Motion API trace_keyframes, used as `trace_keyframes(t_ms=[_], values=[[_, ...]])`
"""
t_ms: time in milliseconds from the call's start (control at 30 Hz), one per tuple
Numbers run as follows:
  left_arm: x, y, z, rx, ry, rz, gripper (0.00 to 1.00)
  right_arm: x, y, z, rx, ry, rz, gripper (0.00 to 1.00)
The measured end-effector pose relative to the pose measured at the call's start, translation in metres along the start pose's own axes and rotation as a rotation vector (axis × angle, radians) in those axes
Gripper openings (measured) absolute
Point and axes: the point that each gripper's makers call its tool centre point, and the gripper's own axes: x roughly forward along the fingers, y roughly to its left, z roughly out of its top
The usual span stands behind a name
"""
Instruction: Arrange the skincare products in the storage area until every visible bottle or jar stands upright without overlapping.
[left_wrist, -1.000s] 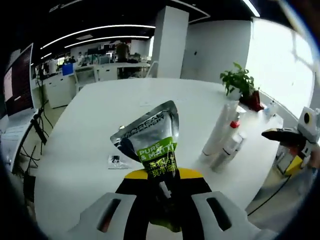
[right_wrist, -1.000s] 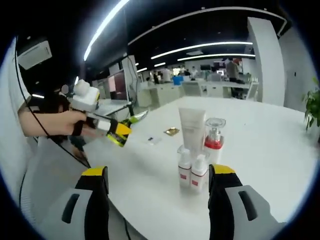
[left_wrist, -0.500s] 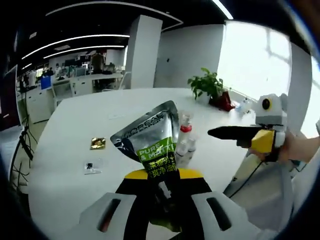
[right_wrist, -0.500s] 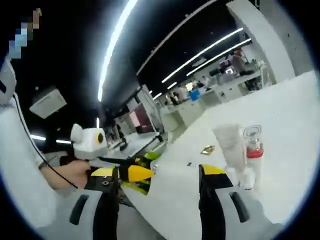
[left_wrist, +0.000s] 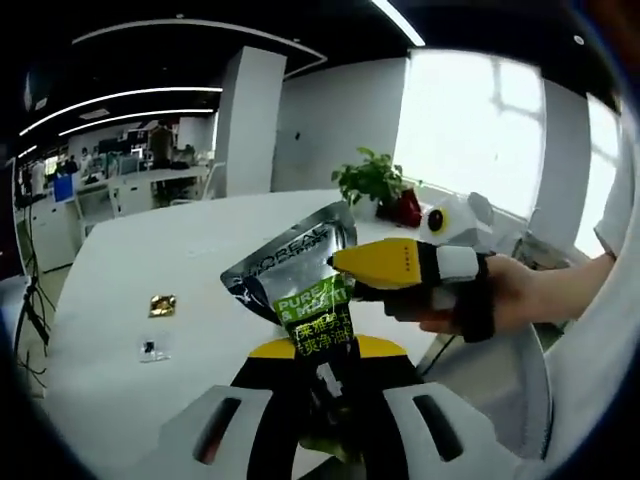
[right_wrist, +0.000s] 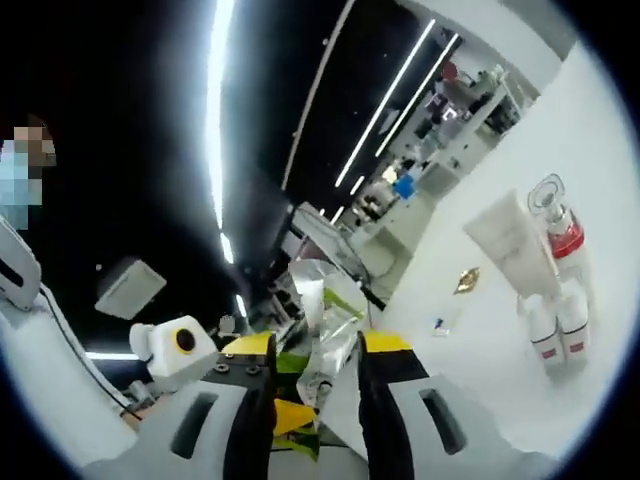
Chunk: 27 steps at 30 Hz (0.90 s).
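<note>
My left gripper (left_wrist: 325, 368) is shut on the lower end of a silver and green skincare tube (left_wrist: 300, 275), held up above the white table (left_wrist: 110, 300). My right gripper (left_wrist: 345, 262), held by a hand, comes in from the right and reaches the tube's upper edge. In the right gripper view its jaws (right_wrist: 317, 345) stand close on either side of the tube (right_wrist: 328, 310), still slightly apart. Upright on the table stand a white tube (right_wrist: 505, 240), a pump bottle with a red band (right_wrist: 560, 225) and two small white bottles (right_wrist: 545, 335).
A gold sachet (left_wrist: 161, 303) and a small packet (left_wrist: 152, 349) lie on the table's left part. A potted plant (left_wrist: 370, 185) stands at the far edge. Desks and people fill the office behind.
My right gripper has swung in to the held tube and its jaws have narrowed around it. The left gripper still holds the tube; both views have turned.
</note>
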Motion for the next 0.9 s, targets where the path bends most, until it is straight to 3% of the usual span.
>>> trace_keyframes(t_ms=[67,133,233,667,800,900], values=[[0.000,0.001,-0.001,-0.003,0.003,-0.002,0.15,0.000,0.003,-0.001,0.006,0.009,0.011,0.15],[0.001,0.001,-0.002,-0.003,-0.007,-0.017,0.15,-0.001,0.003,-0.001,-0.036,0.006,-0.002,0.14],[0.002,-0.003,0.000,-0.022,-0.019,-0.038,0.19,-0.003,0.005,0.001,-0.026,0.005,0.010,0.11],[0.000,-0.002,0.001,-0.025,-0.019,-0.055,0.44,-0.012,0.004,0.001,0.083,0.025,0.037,0.04],[-0.008,0.006,0.007,0.005,-0.034,-0.044,0.54,-0.012,0.011,0.001,0.091,0.031,0.067,0.03],[-0.018,0.013,0.019,-0.023,-0.082,-0.056,0.55,-0.011,0.012,0.004,0.076,0.032,0.074,0.03]])
